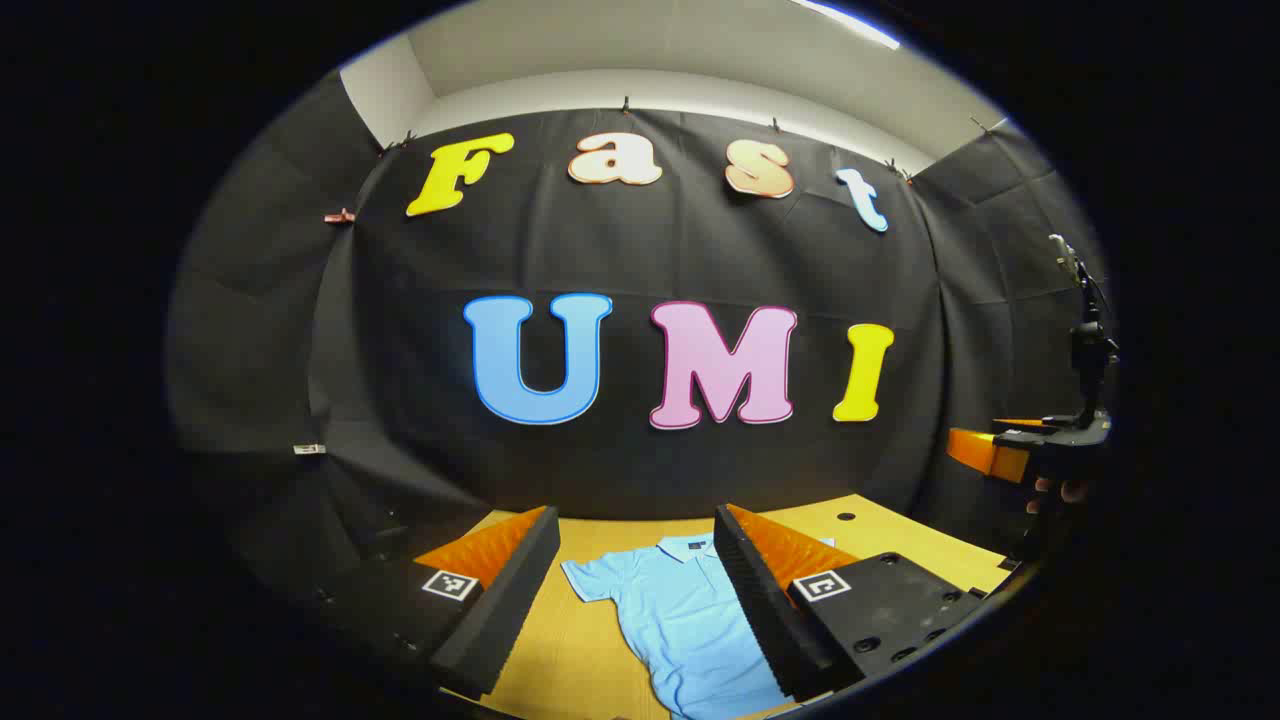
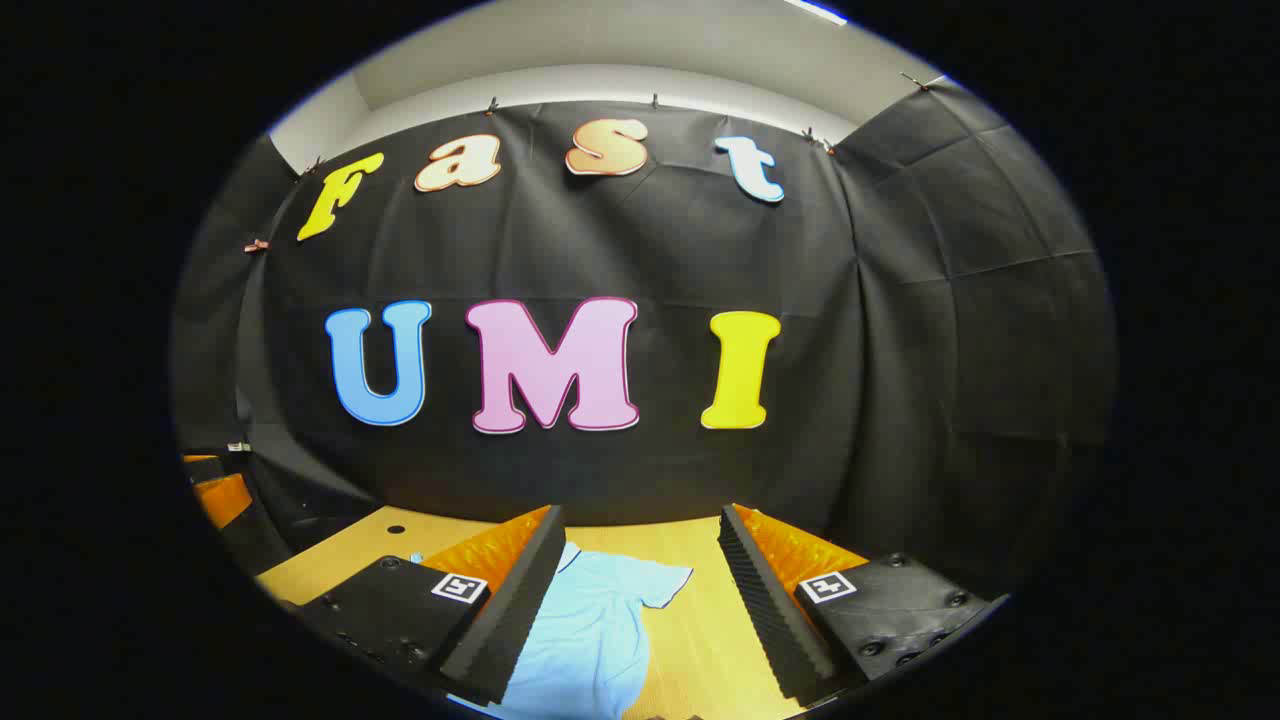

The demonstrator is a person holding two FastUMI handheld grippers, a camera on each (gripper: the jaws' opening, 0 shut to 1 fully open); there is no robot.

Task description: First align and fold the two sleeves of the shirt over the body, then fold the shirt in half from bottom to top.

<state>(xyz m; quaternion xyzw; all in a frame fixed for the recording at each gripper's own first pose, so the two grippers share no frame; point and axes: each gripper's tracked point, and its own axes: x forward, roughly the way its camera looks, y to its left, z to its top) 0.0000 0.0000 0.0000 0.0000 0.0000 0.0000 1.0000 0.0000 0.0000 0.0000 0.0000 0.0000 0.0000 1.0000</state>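
Booth wall (image 1: pixel 640 260): black cloth across the upper and middle of both views, meeting the table at its far edge.
Table (image 1: pixel 560 650): wooden top low in the frame; bare wood lies left of the shirt in the left gripper view and right of it in the right gripper view (image 2: pixel 700 640).
Shirt (image 1: pixel 690 620): light blue, lying flat at bottom centre, collar toward the wall, one short sleeve spread out to the left; in the right gripper view (image 2: pixel 590 630) the other sleeve points right, with bare table beyond its hem.
Left gripper (image 1: pixel 637 590): jaws wide apart, nothing between them, hanging above the shirt.
Right gripper (image 2: pixel 640 600): jaws wide apart, holding nothing, above the shirt's right edge; also seen with a hand at the right edge of the left gripper view (image 1: pixel 1040 450).
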